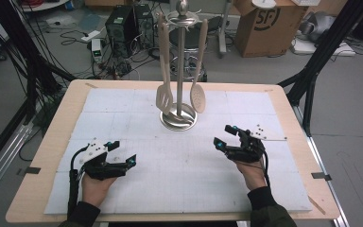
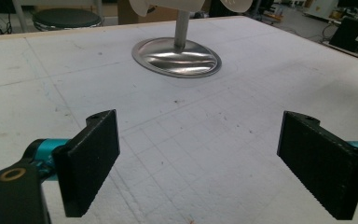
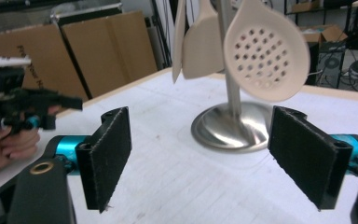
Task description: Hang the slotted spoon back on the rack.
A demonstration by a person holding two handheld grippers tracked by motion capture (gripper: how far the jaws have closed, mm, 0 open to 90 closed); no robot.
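Both grippers' open jaws face the utensil stand [image 1: 178, 116], well apart

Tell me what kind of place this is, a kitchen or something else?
Probably a lab or workshop, not a kitchen. The utensil stand sits on a padded test table, with cables and electronics boxes on the floor behind it, plus a cardboard shipping box.

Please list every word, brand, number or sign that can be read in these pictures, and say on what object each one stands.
"SF": large dark letters inside a ring, on the side of the cardboard box on the floor behind the table.
Faint print on the brown cardboard sheet in the right gripper view: too blurred to read.
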